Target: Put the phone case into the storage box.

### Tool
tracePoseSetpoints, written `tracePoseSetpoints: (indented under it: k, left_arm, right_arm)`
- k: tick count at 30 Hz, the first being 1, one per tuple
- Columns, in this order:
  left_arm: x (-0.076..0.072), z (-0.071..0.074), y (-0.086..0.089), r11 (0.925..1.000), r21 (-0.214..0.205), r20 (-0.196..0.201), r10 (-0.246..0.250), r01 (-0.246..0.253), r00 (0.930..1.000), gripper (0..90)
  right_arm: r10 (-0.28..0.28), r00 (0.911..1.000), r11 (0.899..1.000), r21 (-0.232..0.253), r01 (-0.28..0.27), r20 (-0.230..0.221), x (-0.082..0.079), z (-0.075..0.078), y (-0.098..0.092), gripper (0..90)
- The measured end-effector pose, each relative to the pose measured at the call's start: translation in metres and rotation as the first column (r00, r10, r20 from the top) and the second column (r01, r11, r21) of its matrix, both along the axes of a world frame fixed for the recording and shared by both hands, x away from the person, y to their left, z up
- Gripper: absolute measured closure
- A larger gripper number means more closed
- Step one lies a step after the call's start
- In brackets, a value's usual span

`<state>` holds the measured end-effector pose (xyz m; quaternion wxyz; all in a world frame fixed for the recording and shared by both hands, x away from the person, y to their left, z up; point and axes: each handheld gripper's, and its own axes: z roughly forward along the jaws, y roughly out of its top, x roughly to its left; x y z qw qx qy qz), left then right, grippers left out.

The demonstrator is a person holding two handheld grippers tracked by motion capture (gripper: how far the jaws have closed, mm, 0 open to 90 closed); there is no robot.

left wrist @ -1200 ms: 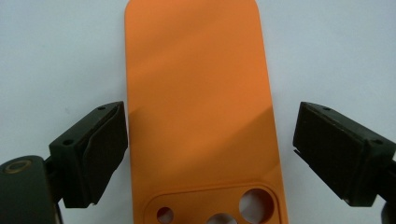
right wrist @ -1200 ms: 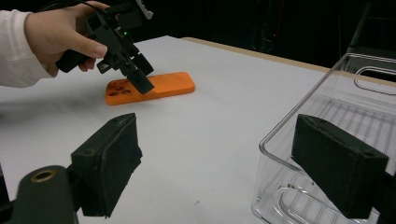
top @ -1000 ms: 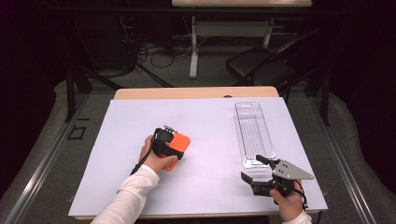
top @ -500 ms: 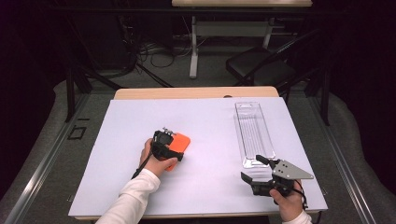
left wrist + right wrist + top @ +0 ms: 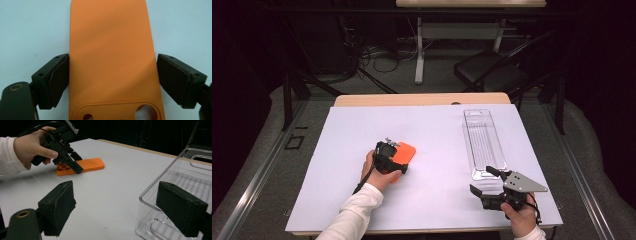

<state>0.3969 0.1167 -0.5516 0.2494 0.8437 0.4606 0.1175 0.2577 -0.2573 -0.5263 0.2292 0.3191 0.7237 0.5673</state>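
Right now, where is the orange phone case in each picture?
High view: the orange phone case lies left of the middle of the white table cover, under the left gripper.
Left gripper view: it fills the middle, between the two black jaws, which are not clamped on it.
Right gripper view: upper left, below the left gripper.
Shared landmark: the white table cover.

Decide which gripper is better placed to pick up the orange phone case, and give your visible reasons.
Left. The left gripper already straddles the orange phone case, with its open jaws on either side. The right gripper sits open at the near end of the clear plastic tray, well apart from the case.
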Motion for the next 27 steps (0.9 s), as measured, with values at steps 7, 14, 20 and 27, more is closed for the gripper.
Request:
tracePoseSetpoints:
  k: [7,14,20,27]
  left_arm:
    - [-0.0004,-0.0006,-0.0005,0.9998,-0.005,-0.001,0.019,-0.019,0.9998,13.9]
    - [-0.0002,-0.0005,-0.0009,0.9997,-0.003,-0.004,0.025,-0.025,0.9997,13.9]
    - [0.0000,-0.0005,-0.0008,0.9997,-0.005,-0.006,0.022,-0.022,0.9997,14.0]
    - [0.0001,-0.0004,-0.0008,0.9998,-0.004,-0.005,0.021,-0.021,0.9998,14.0]
  right_arm:
    - [0.001,1.0000,1.000,0.000,-0.001,-0.001,-0.0002,0.0000,0.0003,14.4]
    - [0.001,1.0000,1.000,-0.002,-0.001,0.000,-0.0001,-0.0002,0.0001,14.4]
    - [0.002,1.0000,1.000,-0.002,-0.002,-0.002,-0.0001,-0.0002,0.0004,14.4]
    - [0.002,1.0000,1.000,-0.003,-0.002,-0.001,0.0000,-0.0002,0.0003,14.4]
